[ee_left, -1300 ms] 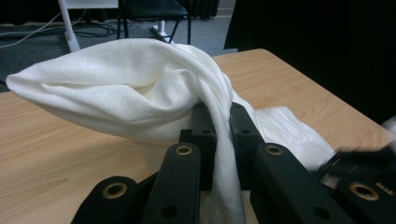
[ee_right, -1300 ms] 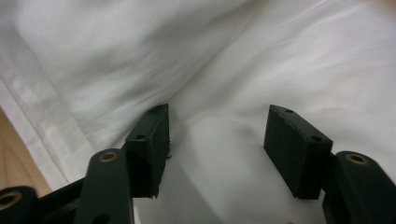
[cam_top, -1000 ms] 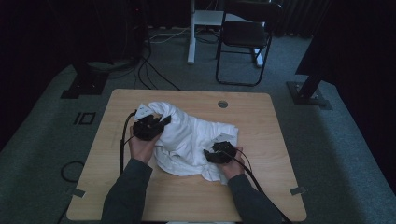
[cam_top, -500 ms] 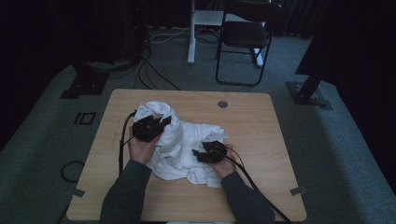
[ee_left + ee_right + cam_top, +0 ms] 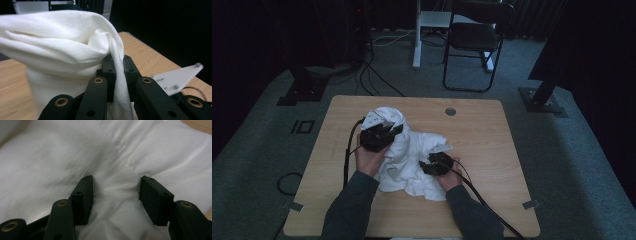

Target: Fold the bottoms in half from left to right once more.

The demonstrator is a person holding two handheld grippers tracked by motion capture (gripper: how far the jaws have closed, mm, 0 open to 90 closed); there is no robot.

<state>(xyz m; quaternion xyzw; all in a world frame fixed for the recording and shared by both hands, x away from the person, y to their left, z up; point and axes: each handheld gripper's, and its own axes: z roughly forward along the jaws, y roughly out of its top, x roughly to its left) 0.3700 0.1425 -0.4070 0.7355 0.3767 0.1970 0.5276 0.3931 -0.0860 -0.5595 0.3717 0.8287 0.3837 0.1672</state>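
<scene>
Left gripper (image 5: 117, 72) is pinching the crumpled white cloth (image 5: 407, 150), lifting a fold; right gripper (image 5: 116, 195), jaws spread and just closing, is straddling a ridge to grab.

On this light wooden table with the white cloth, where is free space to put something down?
The light wooden table is bare along its right side, from the round hole toward the right edge, and on the left strip beside the black cable. The middle is crowded: the crumpled white cloth, the left gripper and the right gripper occupy it.

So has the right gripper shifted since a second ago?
Yes. The right gripper slid left across the white cloth, away from the table's right edge, jaws closing around a fold.
</scene>
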